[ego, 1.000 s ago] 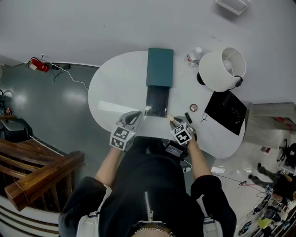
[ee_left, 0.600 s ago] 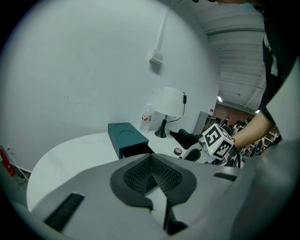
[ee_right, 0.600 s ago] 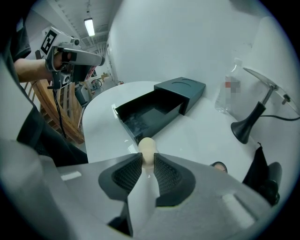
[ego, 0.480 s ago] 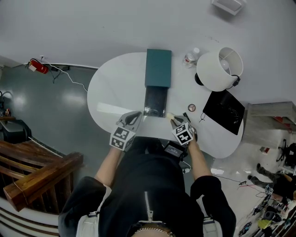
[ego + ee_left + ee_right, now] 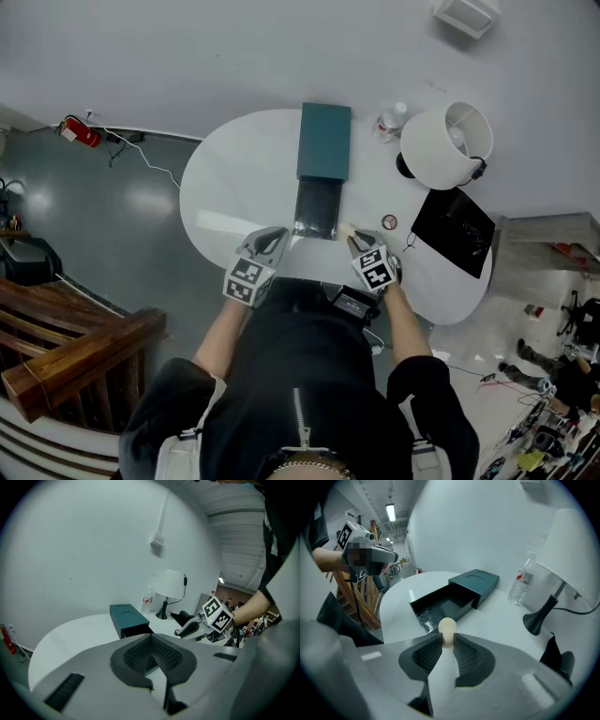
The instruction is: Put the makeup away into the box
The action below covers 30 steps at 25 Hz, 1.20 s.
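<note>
Across the white tabletop [image 5: 225, 169], lamp [image 5: 445, 141] by the far right edge. Teal box [image 5: 324, 141] at the far edge, black drawer [image 5: 317, 208] pulled out toward the near edge. At the near edge, left gripper [image 5: 272, 234] with jaws together on nothing. Right gripper [image 5: 354, 240], jaws just closing, clamped on a cream round-tipped makeup stick [image 5: 447, 627] just beside the drawer's near right corner. Small round compact [image 5: 389, 222] lying toward the right edge.
</note>
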Motion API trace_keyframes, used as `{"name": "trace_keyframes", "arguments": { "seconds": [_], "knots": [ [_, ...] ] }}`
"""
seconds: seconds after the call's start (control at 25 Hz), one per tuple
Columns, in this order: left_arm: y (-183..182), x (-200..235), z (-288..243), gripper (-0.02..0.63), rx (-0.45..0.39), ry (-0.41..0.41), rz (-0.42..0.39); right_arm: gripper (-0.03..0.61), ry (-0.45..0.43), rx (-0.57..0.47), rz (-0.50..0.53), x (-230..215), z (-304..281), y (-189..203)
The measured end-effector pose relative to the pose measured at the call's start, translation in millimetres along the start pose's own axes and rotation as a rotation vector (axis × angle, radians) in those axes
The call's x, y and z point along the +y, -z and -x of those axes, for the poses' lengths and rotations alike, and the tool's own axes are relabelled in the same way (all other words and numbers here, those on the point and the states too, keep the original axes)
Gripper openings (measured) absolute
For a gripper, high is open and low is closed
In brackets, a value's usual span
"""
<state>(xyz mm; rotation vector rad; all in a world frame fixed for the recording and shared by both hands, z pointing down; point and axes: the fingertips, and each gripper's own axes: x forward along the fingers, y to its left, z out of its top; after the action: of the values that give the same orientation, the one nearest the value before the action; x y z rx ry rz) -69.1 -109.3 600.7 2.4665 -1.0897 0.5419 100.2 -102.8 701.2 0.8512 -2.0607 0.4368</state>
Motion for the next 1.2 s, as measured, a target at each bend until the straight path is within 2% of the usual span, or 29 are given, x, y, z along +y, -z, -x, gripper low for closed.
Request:
{"name": "trace_keyframes", "arguments": {
  "seconds": [0.72,1.2],
  "knots": [
    [12.0,29.8,34.7,0.014,-0.027,-0.120,0.069,0.077,-0.114,-0.019,0.174,38.0,-31.3,-59.9],
    [25.9,52.3,60.0,0.014,-0.029,-0.193,0.121,0.078,-0.157,0.046,0.262,59.4,-62.6,-69.3]
  ]
}}
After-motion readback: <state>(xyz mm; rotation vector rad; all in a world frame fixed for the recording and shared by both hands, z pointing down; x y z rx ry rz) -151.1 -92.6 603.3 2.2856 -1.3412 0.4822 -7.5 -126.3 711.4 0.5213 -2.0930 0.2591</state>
